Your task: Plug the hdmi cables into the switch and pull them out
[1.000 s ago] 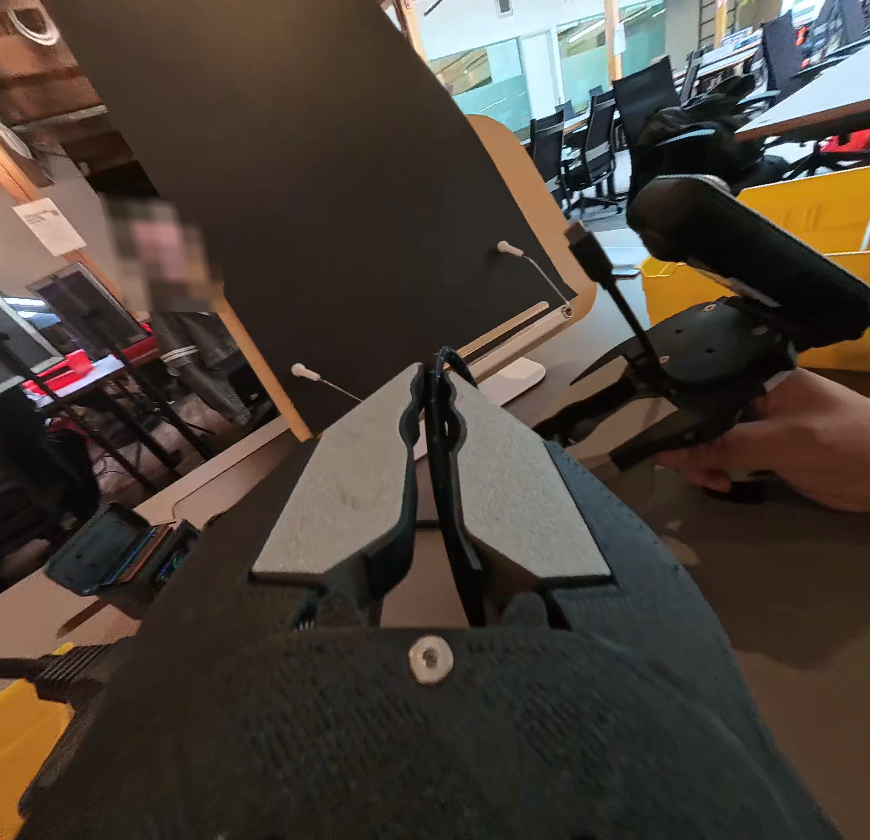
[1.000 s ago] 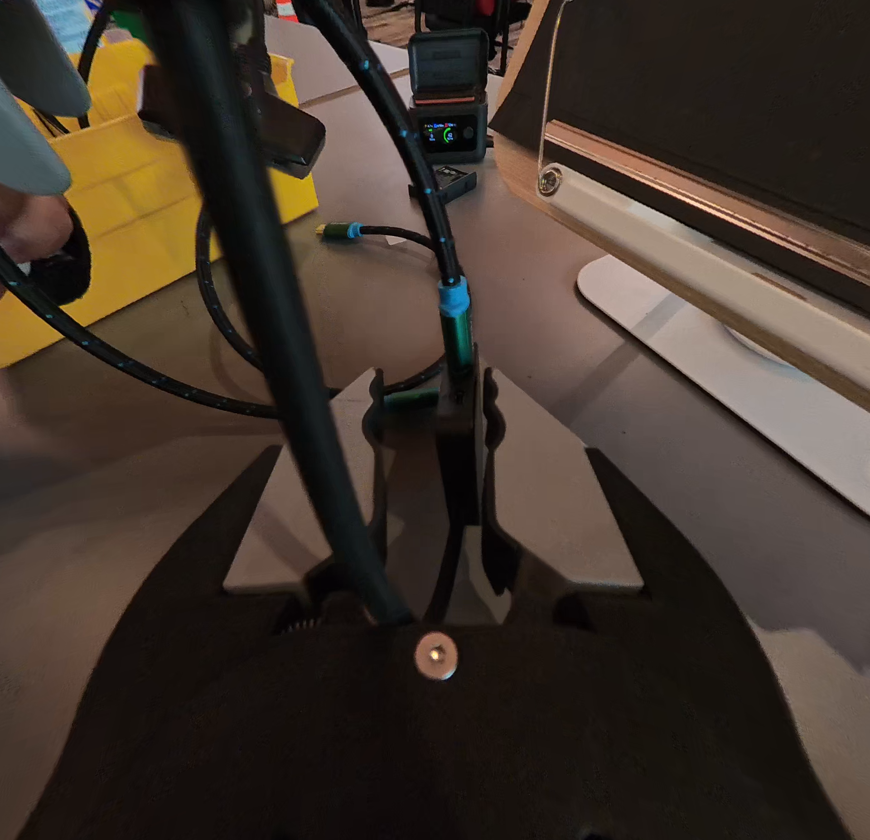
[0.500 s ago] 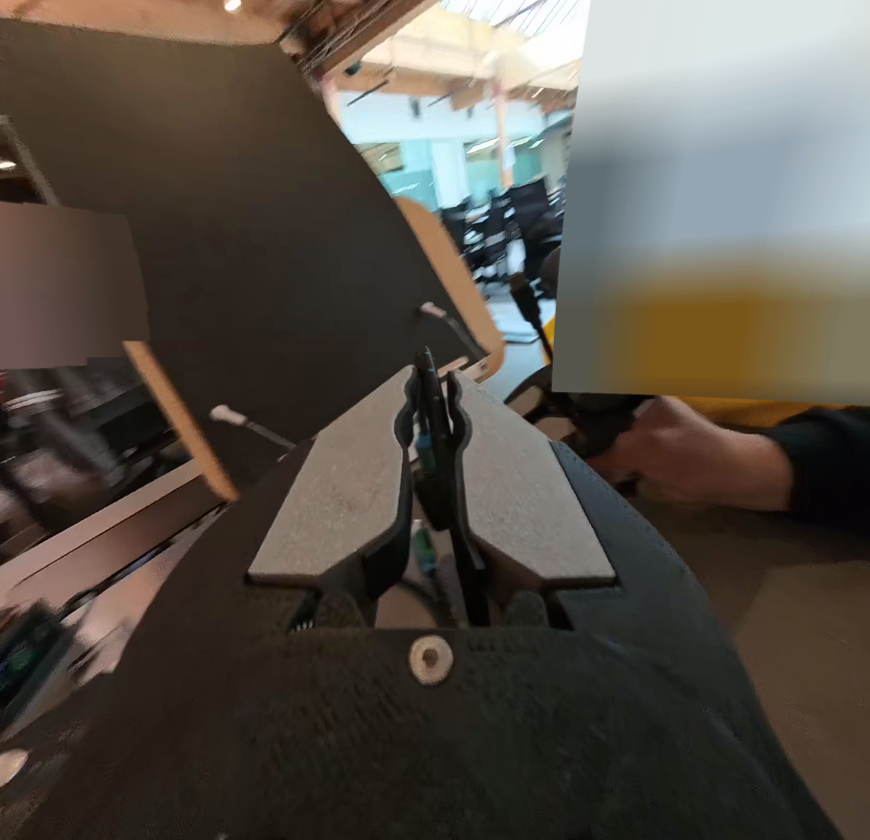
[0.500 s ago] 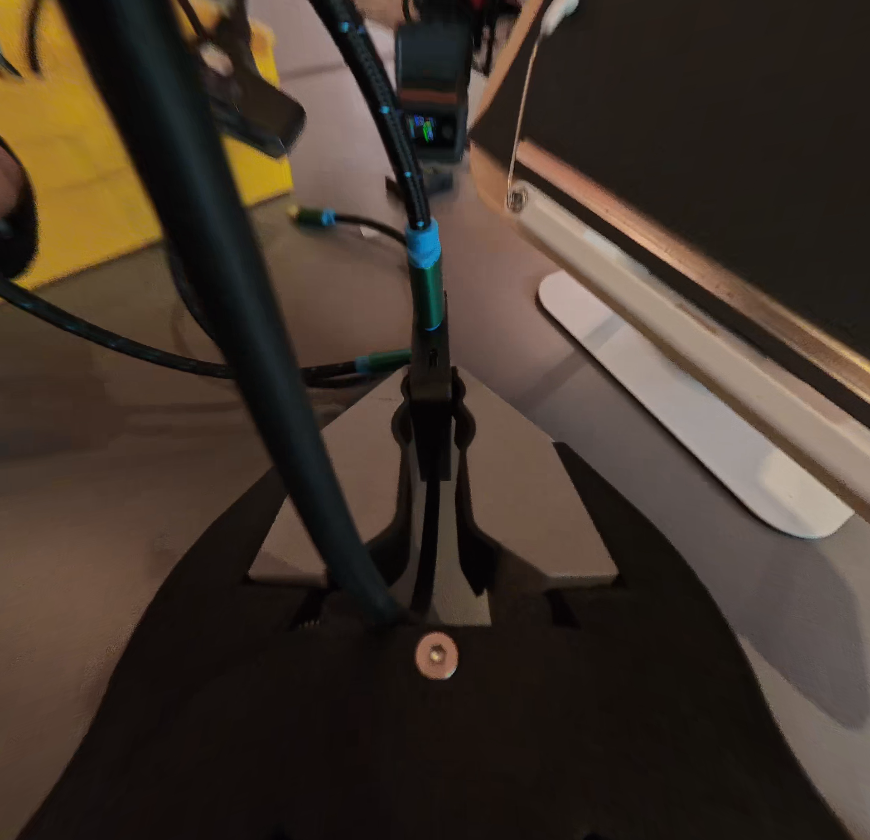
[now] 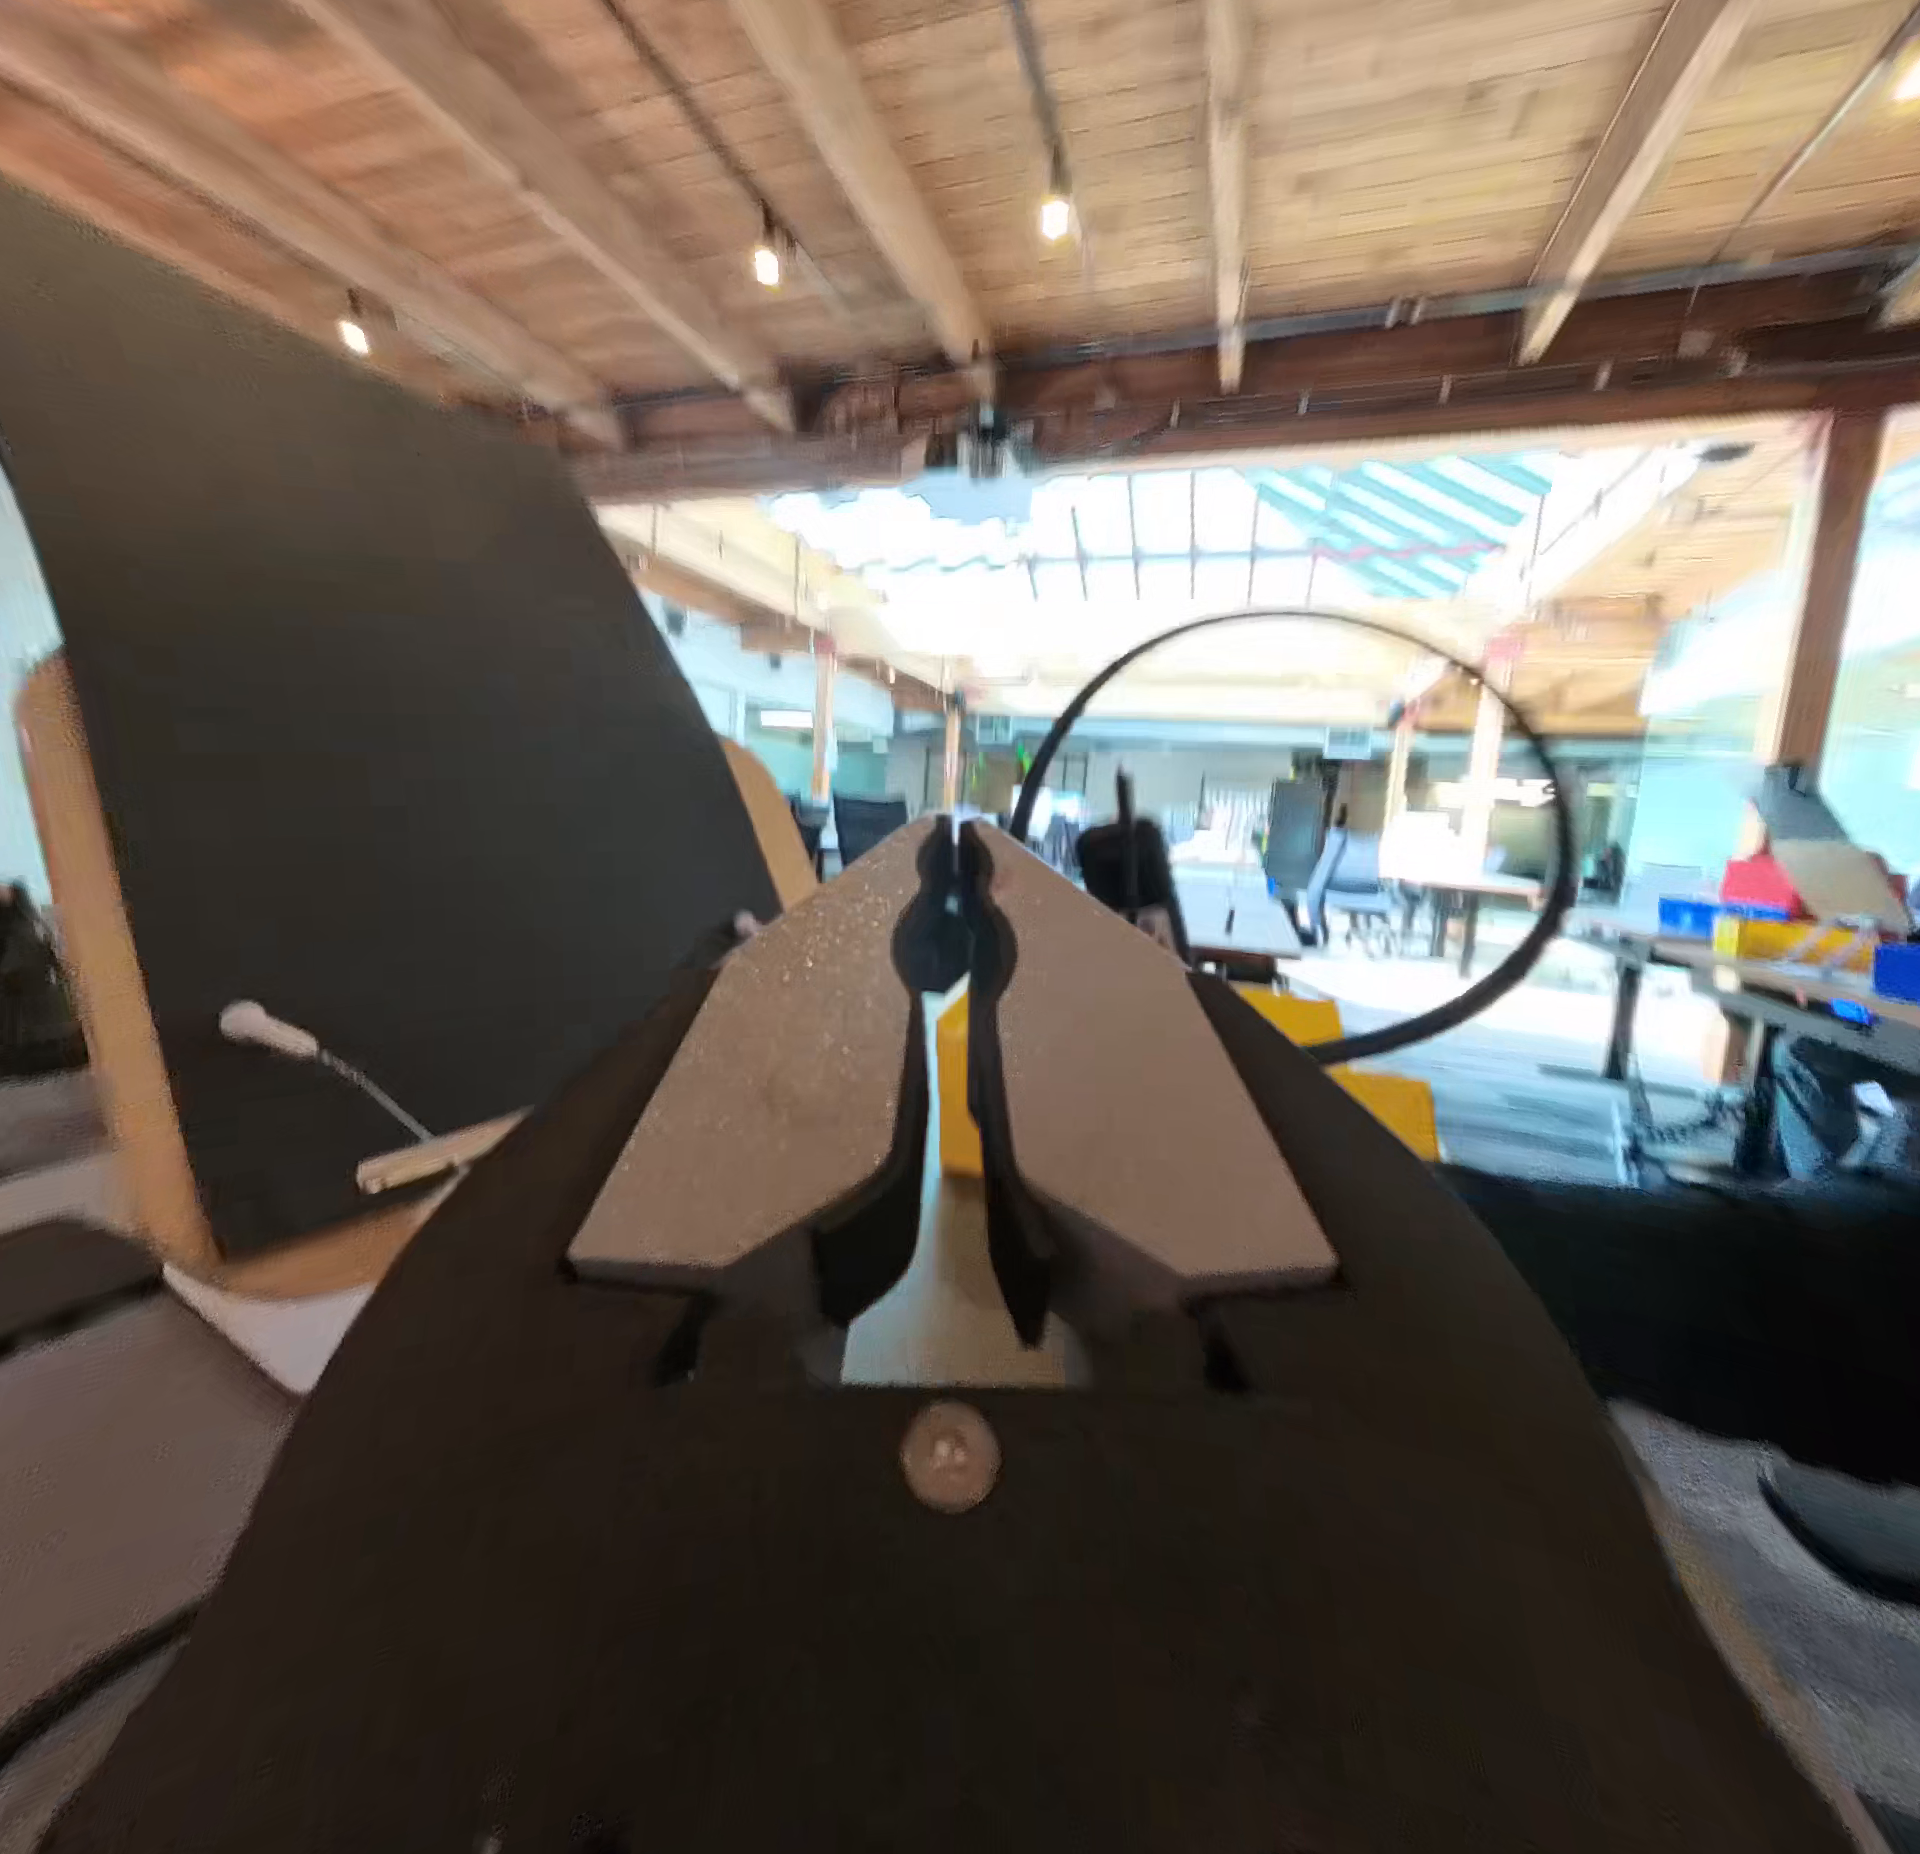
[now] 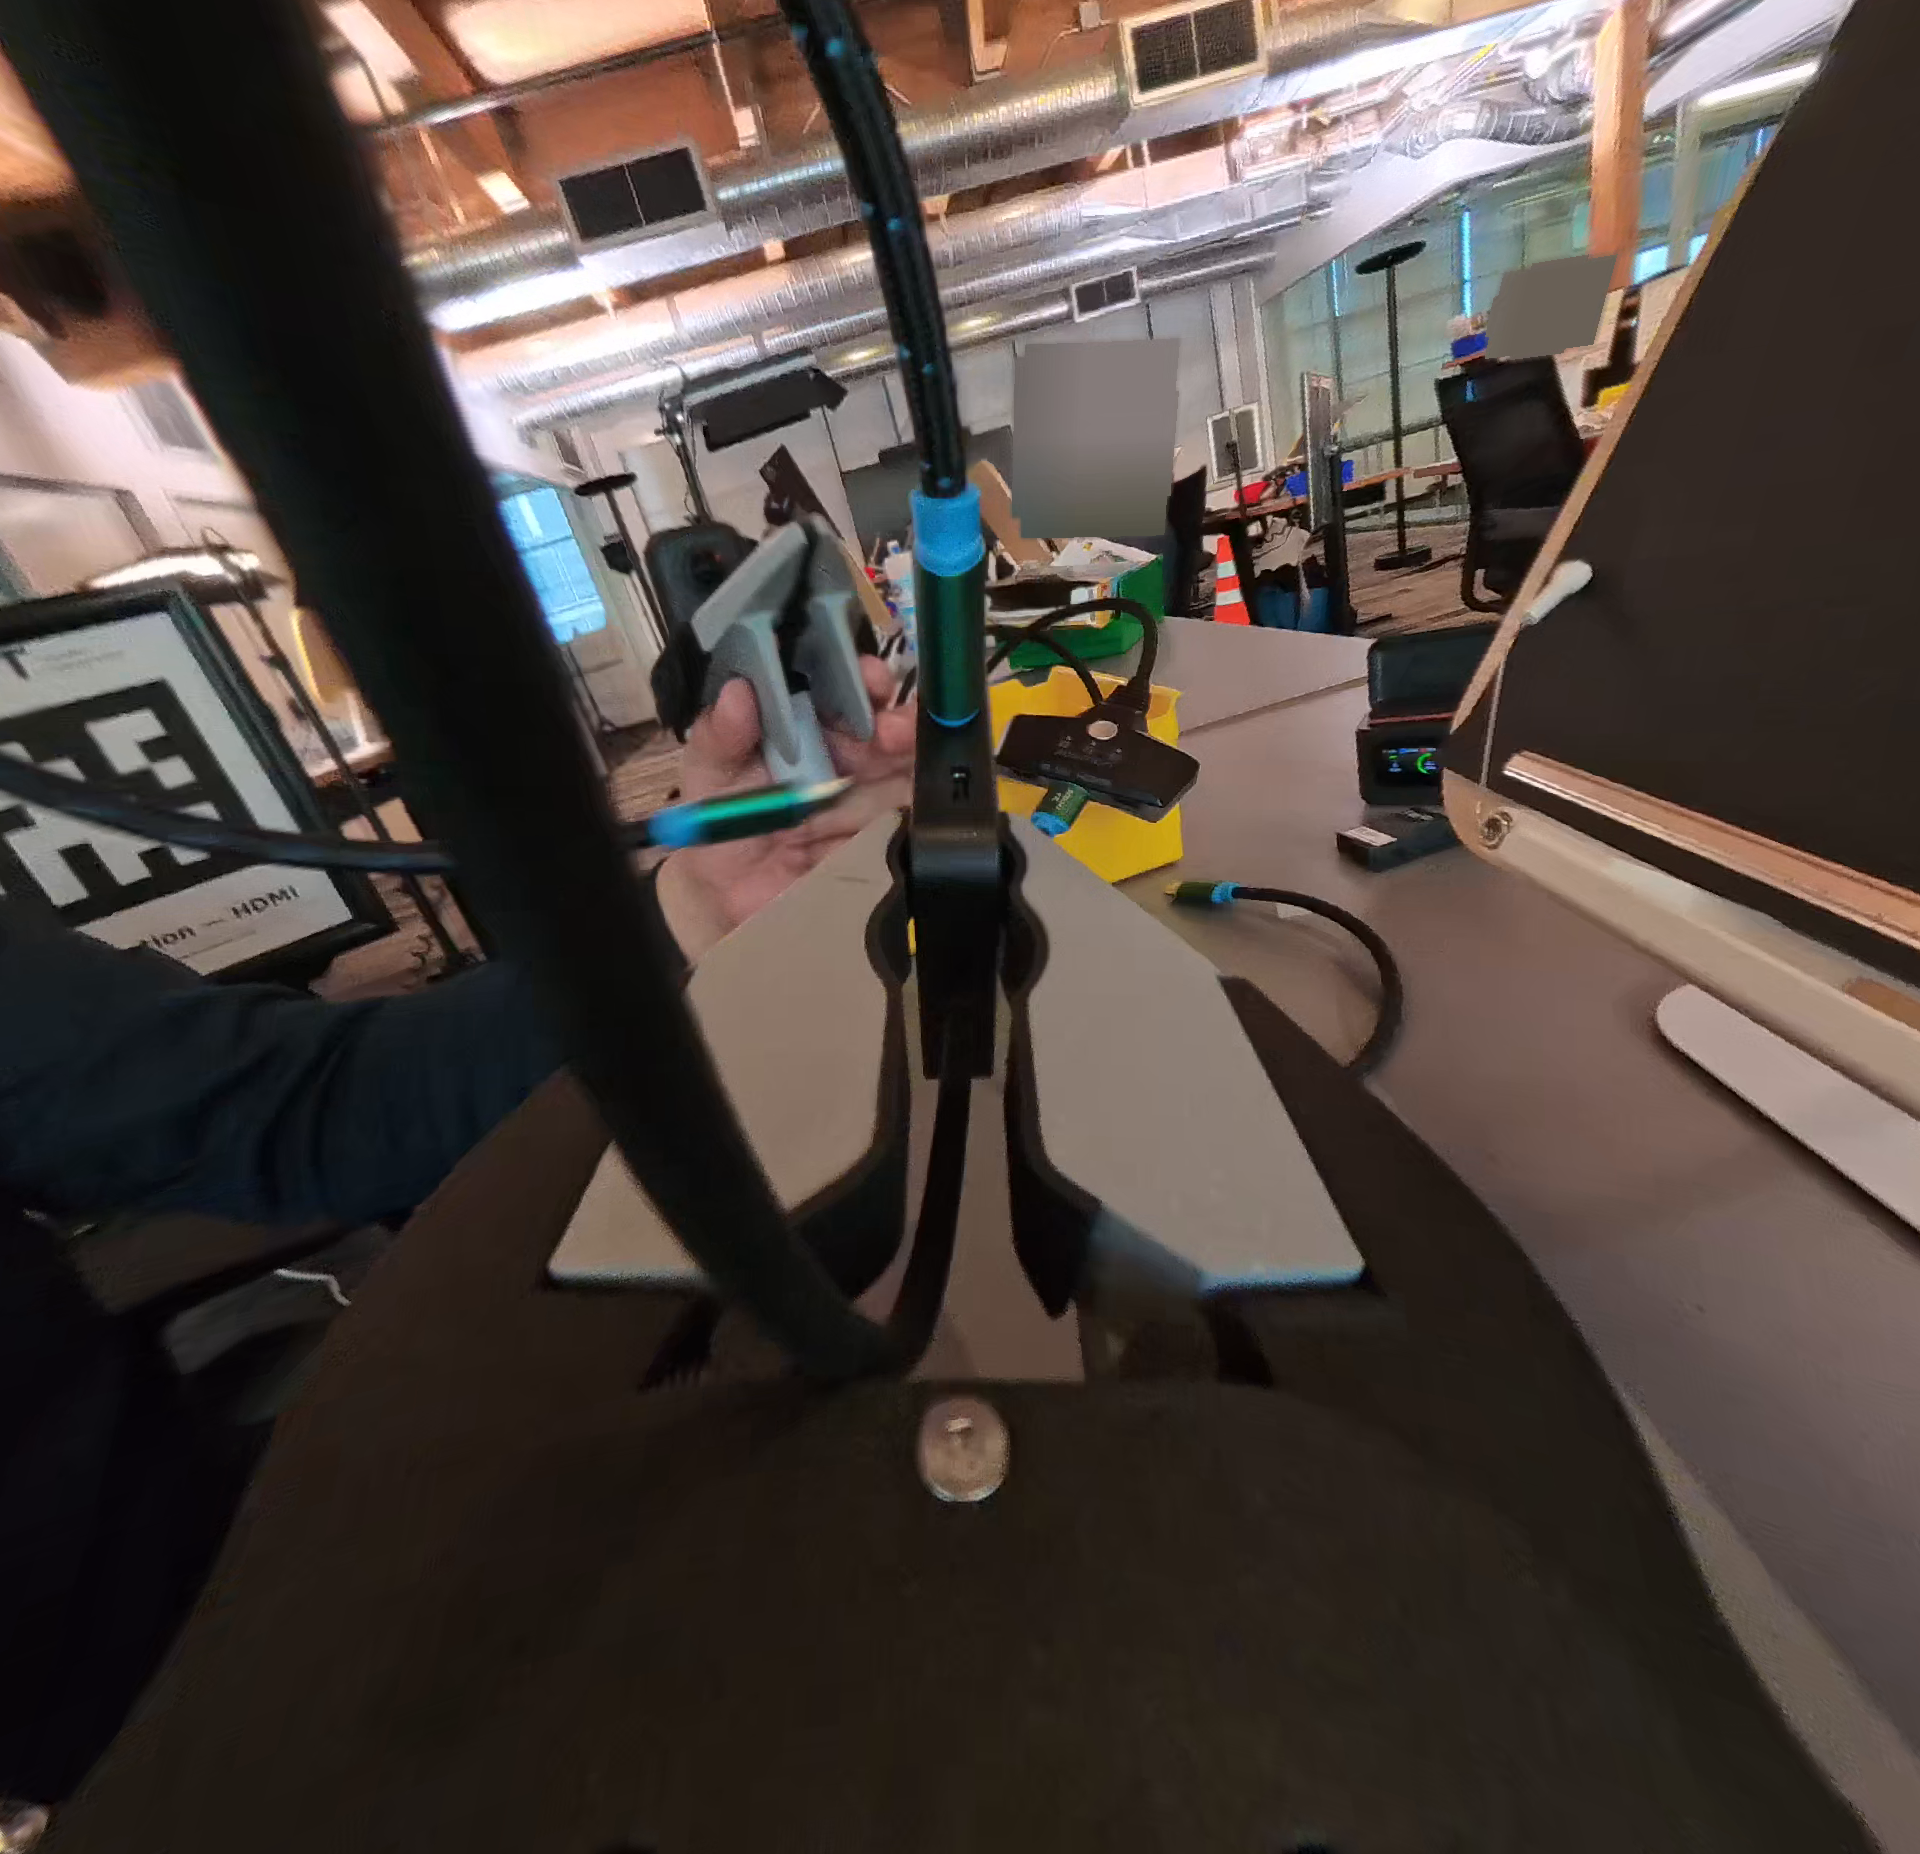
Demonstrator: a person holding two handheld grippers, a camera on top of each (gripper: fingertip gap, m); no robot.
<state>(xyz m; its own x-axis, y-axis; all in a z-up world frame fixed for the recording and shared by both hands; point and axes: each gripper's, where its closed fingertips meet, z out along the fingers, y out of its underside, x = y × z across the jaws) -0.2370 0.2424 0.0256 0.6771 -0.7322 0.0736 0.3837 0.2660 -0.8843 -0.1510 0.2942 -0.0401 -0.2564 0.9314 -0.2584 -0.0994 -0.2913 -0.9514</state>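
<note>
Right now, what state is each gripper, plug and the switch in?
left gripper: shut.
right gripper: shut on black adapter.
black adapter: upright, green plug seated in its top.
switch: resting on yellow bin, one plug inserted.
loose plug: unplugged, lying on table.

Daylight floods through the skylight (image 5: 1143, 557) – blown out, glaring. Both views are motion-blurred, edges bowed by the wide lens – foreground dim.

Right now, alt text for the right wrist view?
The right gripper is shut on a black adapter with a green-and-blue cable plug standing up from it. Behind, the left gripper is raised, and a black switch sits on a yellow bin.
</note>
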